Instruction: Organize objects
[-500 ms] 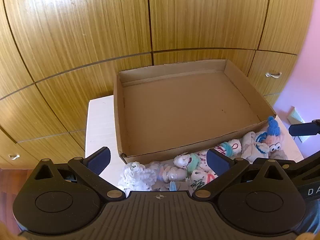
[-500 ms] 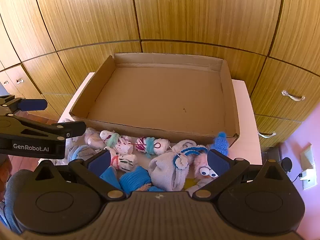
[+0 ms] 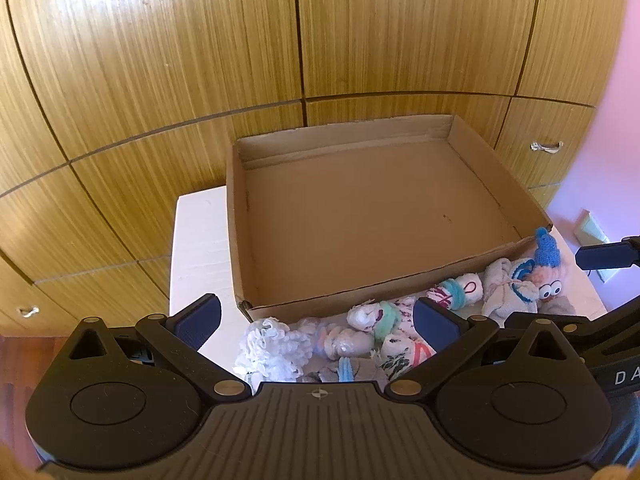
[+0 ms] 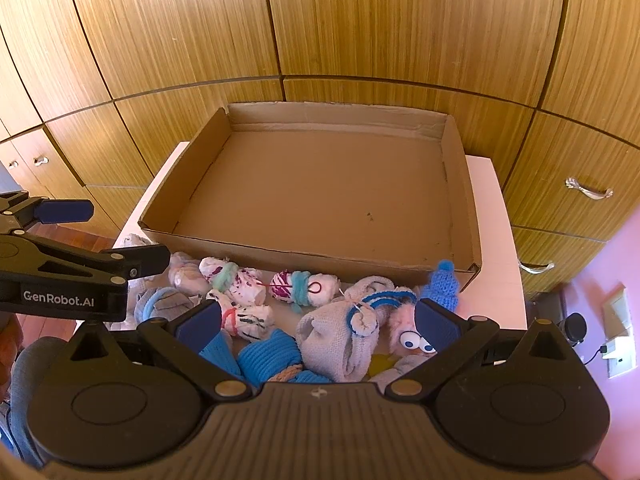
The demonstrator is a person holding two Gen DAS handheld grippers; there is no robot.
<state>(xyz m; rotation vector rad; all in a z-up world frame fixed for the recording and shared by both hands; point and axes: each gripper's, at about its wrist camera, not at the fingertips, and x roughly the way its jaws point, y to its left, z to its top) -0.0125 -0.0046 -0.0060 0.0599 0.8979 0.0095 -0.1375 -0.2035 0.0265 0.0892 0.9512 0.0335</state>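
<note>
An empty cardboard box (image 3: pixel 236 216) (image 4: pixel 474 216) stands on a white table. Several soft toys lie in front of its near wall: a fluffy white one (image 3: pixel 272 346), white rolls tied with teal yarn (image 3: pixel 376 318) (image 4: pixel 304 286), a grey sock doll (image 4: pixel 340 340), a blue knit piece (image 4: pixel 272 354), and a pink doll with googly eyes and a blue hat (image 3: pixel 546 272) (image 4: pixel 442 284). My left gripper (image 3: pixel 318 320) is open above the left toys. My right gripper (image 4: pixel 318 320) is open above the right toys. Both are empty.
Wooden cabinet doors (image 4: pixel 360 20) with metal handles (image 4: pixel 590 190) stand behind and around the table (image 3: pixel 196 248). A pink wall with a socket (image 4: pixel 618 348) is at the right. The left gripper's body (image 4: pixel 72 276) shows at the left of the right wrist view.
</note>
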